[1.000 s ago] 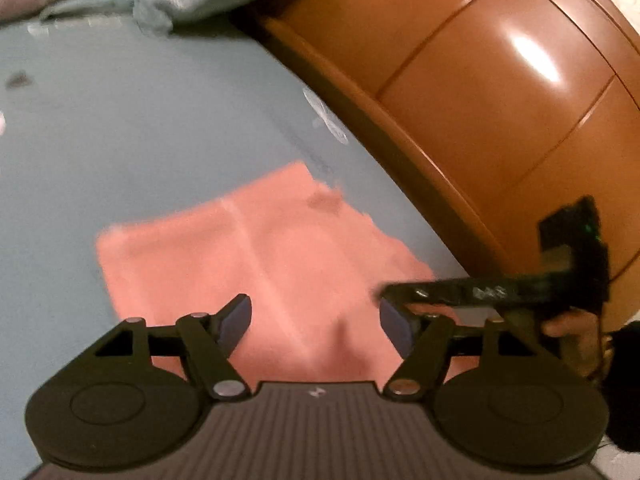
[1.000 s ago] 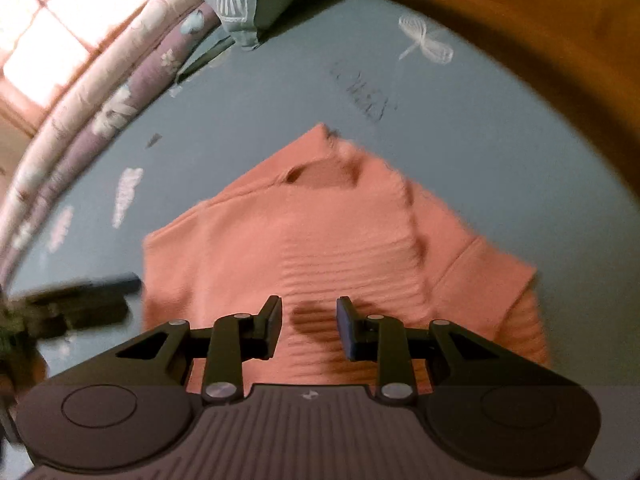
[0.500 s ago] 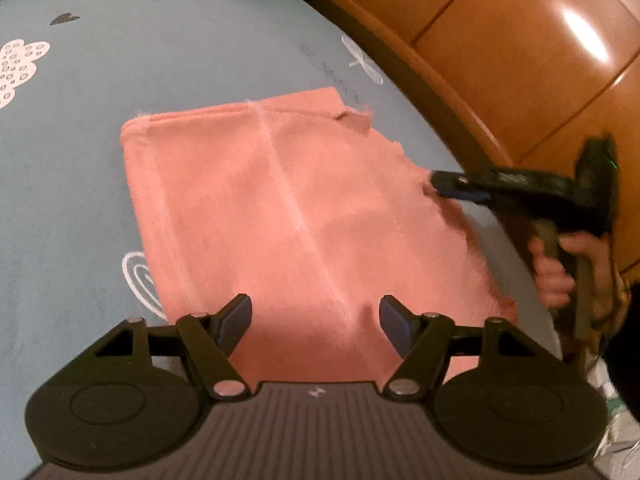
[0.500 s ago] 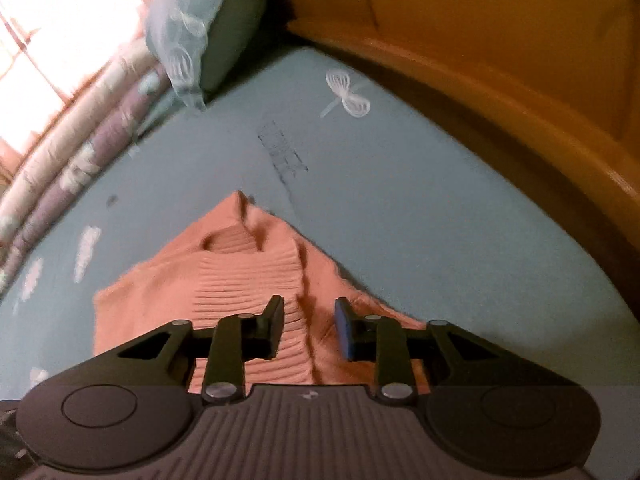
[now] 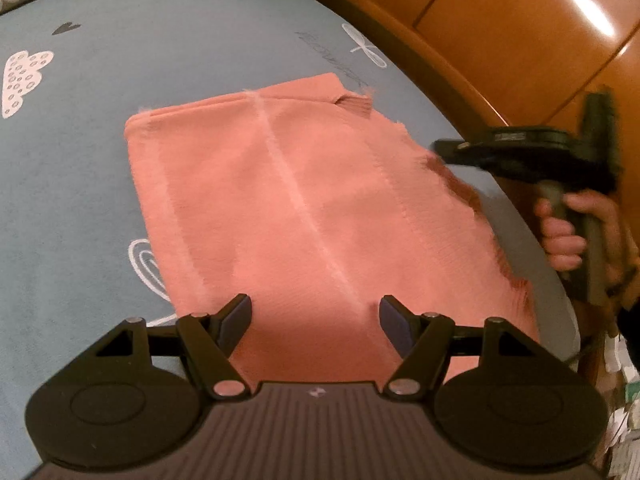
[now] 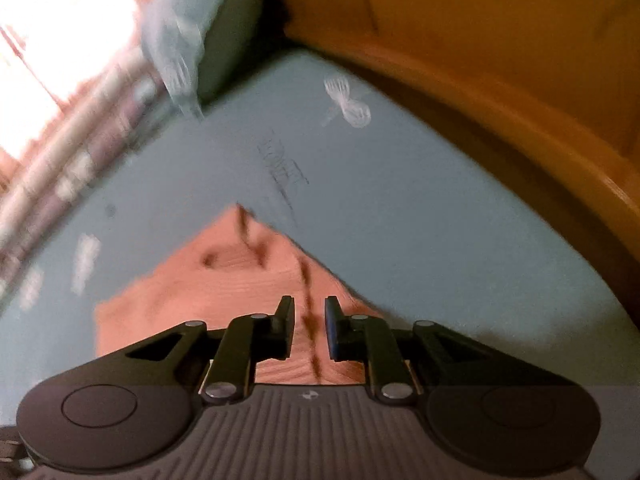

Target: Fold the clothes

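A salmon-pink garment (image 5: 304, 216) of soft matt cloth is seen, with fine ribbing and fuzzy, frayed-looking edges. It is laid on a matt blue-grey bedsheet (image 5: 192, 56) of smooth woven cloth printed with white figures. The headboard (image 5: 520, 28) is made of orange-brown wood, varnished to a high gloss with bright highlights. The left gripper (image 5: 316, 318) is built of matt black plastic with small bright metal pins.

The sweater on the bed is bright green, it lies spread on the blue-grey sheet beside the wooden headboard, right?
Not green: the left wrist view shows a salmon-pink sweater. The rest holds: it lies spread on the blue-grey sheet, beside the wooden headboard.
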Demonstrator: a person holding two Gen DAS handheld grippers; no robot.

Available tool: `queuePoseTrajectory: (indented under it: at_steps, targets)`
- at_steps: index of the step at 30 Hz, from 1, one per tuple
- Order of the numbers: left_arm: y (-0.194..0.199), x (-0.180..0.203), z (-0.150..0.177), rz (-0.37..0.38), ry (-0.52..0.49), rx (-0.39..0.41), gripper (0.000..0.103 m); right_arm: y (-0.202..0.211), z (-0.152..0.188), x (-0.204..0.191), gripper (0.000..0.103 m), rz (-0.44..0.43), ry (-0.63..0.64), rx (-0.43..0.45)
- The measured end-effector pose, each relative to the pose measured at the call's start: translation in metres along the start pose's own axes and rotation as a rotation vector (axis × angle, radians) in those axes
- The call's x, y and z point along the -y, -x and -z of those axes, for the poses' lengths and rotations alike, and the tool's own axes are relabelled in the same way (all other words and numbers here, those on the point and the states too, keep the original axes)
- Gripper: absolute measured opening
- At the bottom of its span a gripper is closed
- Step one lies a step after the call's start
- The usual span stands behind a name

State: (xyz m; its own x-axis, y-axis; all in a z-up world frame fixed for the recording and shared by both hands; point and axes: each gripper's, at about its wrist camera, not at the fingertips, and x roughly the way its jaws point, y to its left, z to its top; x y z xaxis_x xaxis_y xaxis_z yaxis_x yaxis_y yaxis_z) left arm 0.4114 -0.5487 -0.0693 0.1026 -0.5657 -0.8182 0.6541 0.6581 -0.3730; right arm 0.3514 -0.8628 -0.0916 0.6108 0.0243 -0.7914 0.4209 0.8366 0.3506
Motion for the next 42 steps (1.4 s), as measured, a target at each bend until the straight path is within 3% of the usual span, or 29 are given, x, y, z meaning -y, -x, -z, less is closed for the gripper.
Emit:
queuePoseTrajectory:
  at_steps: [1, 2, 3, 4, 6, 9, 16, 21, 23, 25, 27, 29, 33, 37, 42]
  targets:
    - [0.0, 0.002, 0.001, -0.003, -0.012, -0.003, 0.07, -0.007, -0.001, 0.003, 0.009, 0.03, 0.005, -0.013]
    - [0.001, 0.004, 0.001, -0.01, -0.027, -0.008, 0.07, -0.007, -0.003, 0.008, 0.009, 0.036, -0.012, -0.009]
    - [0.002, 0.006, 0.002, -0.02, -0.045, -0.015, 0.07, -0.001, -0.006, 0.015, 0.013, 0.025, -0.052, -0.003]
    - [0.003, 0.009, 0.003, -0.029, -0.063, -0.023, 0.07, 0.009, -0.009, 0.02, 0.027, 0.025, -0.083, 0.009]
    - [0.005, 0.013, 0.005, -0.048, -0.09, -0.035, 0.07, 0.038, -0.007, 0.024, 0.044, 0.042, -0.084, 0.058]
    - [0.011, 0.021, 0.008, -0.058, -0.107, -0.052, 0.07, 0.076, 0.003, 0.03, 0.045, 0.017, -0.091, 0.06]
    - [0.017, 0.046, 0.021, -0.01, -0.106, -0.08, 0.07, 0.131, 0.071, 0.05, 0.054, -0.099, -0.203, -0.043]
    - [0.008, 0.057, 0.044, 0.04, -0.099, -0.108, 0.07, 0.12, 0.129, 0.064, 0.054, -0.126, -0.305, -0.129]
    - [0.002, 0.059, 0.051, 0.037, -0.094, -0.13, 0.07, 0.114, 0.142, 0.07, 0.048, -0.102, -0.315, -0.112]
    - [-0.002, 0.061, 0.056, 0.028, -0.097, -0.135, 0.07, 0.116, 0.148, 0.077, 0.027, -0.088, -0.323, -0.079]
    - [-0.006, 0.061, 0.058, 0.017, -0.091, -0.133, 0.07, 0.122, 0.154, 0.084, 0.015, -0.055, -0.338, -0.057]
    - [-0.005, 0.06, 0.058, 0.011, -0.071, -0.135, 0.07, 0.128, 0.158, 0.087, 0.015, -0.055, -0.385, -0.058]
    - [0.001, 0.064, 0.055, 0.023, -0.057, -0.126, 0.07, 0.15, 0.155, 0.068, 0.037, -0.016, -0.362, -0.037]
    - [0.012, 0.071, 0.059, 0.066, -0.053, -0.099, 0.07, 0.159, 0.157, 0.035, 0.046, -0.126, -0.315, -0.055]
    - [0.014, 0.081, 0.081, 0.123, -0.091, -0.131, 0.072, 0.142, 0.182, 0.004, 0.049, -0.193, -0.238, -0.167]
